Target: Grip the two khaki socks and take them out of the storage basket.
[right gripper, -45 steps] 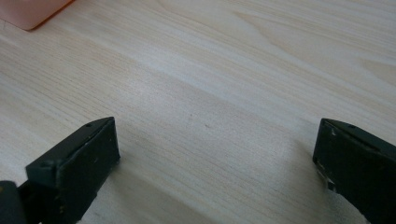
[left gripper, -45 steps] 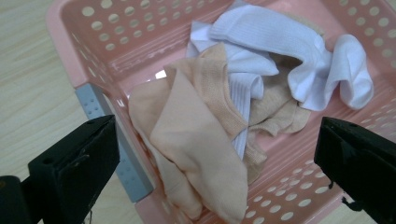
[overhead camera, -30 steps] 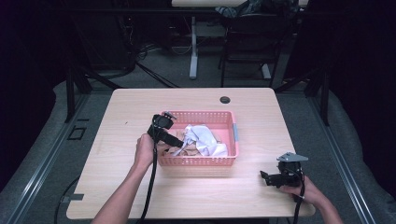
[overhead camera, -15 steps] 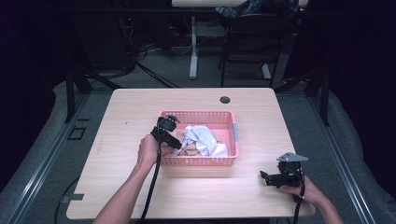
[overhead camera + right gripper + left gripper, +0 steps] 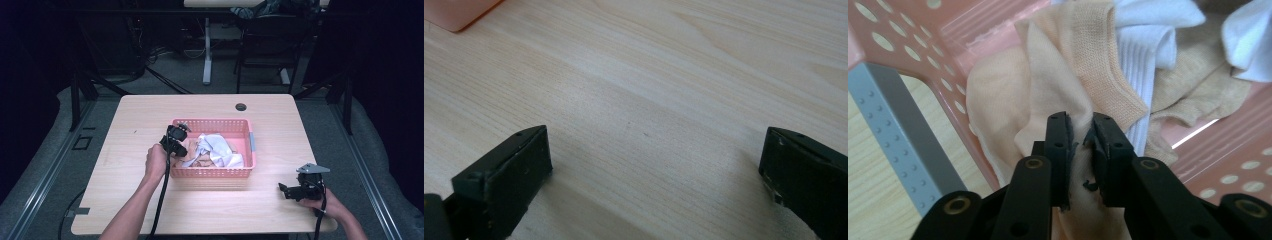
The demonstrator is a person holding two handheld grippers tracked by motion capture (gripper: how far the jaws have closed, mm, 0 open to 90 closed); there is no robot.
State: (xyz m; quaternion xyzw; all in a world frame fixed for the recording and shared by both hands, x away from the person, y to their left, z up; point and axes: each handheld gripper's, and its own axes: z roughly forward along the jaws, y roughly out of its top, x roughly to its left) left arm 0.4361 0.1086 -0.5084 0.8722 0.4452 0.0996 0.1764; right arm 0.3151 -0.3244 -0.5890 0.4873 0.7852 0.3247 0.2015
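A pink plastic basket [image 5: 212,121] sits mid-table with a heap of pale socks [image 5: 217,150] in it. My left gripper [image 5: 176,145] reaches into the basket's left end. In the left gripper view its jaws [image 5: 1080,127] have just been closing and now pinch a fold of a peach sock [image 5: 1048,85]. A white ribbed sock [image 5: 1148,30] and a tan one [image 5: 1193,85] lie just beyond it. My right gripper [image 5: 286,190] rests low over the table near the front right. Its jaws [image 5: 654,155] stand wide apart with bare wood between them.
The basket's perforated wall [image 5: 908,45] and its grey handle [image 5: 893,125] are close on the left of the held sock. A corner of the basket [image 5: 459,12] shows in the right gripper view. A round black grommet [image 5: 241,106] sits at the table's far edge.
The left gripper has dipped a little further into the basket's left end among the socks. The right hand and its gripper have stayed where they were.
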